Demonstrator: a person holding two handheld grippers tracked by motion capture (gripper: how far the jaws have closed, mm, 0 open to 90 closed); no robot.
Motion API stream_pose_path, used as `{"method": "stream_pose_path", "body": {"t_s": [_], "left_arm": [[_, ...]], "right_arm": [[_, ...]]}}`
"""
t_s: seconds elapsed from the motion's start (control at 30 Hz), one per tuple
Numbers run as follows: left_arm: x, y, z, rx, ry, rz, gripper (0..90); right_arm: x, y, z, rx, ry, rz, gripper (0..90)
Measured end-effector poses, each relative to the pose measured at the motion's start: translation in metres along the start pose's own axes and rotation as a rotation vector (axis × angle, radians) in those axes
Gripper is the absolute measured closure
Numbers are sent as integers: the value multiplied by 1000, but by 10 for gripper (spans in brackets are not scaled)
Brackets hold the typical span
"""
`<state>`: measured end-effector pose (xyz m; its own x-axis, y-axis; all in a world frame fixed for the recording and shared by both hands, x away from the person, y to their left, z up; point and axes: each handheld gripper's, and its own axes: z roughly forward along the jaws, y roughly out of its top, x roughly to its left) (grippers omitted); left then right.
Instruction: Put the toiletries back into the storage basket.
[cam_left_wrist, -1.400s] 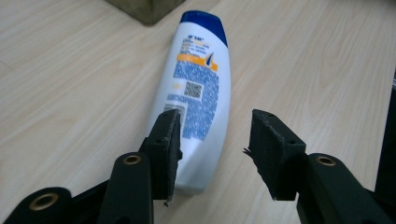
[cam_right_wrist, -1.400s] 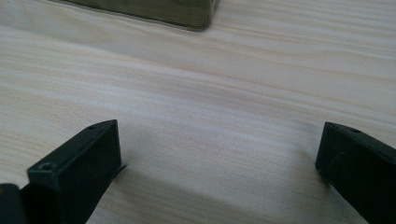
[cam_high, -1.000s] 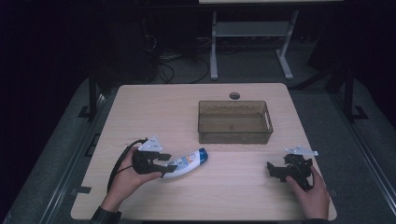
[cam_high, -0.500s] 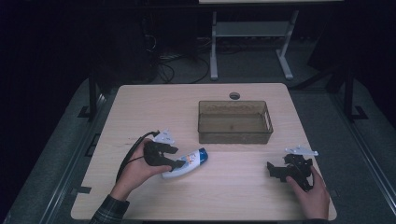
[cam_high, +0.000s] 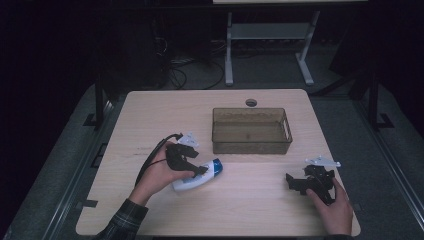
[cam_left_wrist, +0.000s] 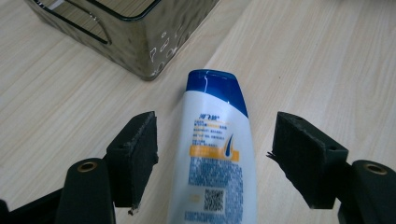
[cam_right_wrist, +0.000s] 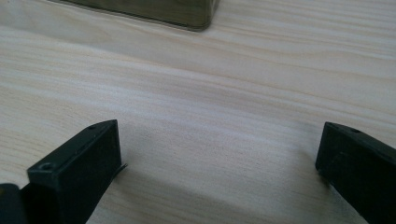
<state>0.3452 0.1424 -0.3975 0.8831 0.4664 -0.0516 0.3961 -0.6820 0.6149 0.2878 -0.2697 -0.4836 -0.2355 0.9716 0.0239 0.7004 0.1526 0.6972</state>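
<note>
A white shampoo bottle (cam_left_wrist: 215, 158) with a blue cap lies flat on the wooden table (cam_high: 150, 115), cap toward the bin; it is the same bottle (cam_high: 200, 177) in the high view. My left gripper (cam_left_wrist: 215, 158) straddles it with clear gaps on both sides; its jaws have just been opening and the pads (cam_left_wrist: 135, 149) do not touch the bottle. In the high view the left gripper (cam_high: 197, 172) sits over the bottle's body. My right gripper (cam_high: 292, 181) rests at the table's right front, open, with bare table between its jaws (cam_right_wrist: 219, 158).
A translucent brown bin (cam_high: 251, 131) stands just beyond the bottle, mid-table, and looks empty; its corner (cam_left_wrist: 140, 42) is close ahead of the left gripper. A round cable hole (cam_high: 251, 102) sits near the far edge. A dark floor and a desk frame (cam_high: 270, 45) lie beyond.
My left hand has slid right and forward along the table so that its gripper now lies over the bottle. The bottle and the right hand have stayed put.
</note>
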Motion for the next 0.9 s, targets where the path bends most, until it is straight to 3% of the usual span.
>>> {"method": "stream_pose_path", "body": {"t_s": [0.23,0.57,0.9], "left_arm": [[-1,15,14,32,-5,19,312],[-3,24,36,100,-11,37,309],[-3,28,62,204,-20,66,309]], "right_arm": [[0,0,0,0,0,0,0],[0,0,0,0,0,0,0],[0,0,0,0,0,0,0]]}}
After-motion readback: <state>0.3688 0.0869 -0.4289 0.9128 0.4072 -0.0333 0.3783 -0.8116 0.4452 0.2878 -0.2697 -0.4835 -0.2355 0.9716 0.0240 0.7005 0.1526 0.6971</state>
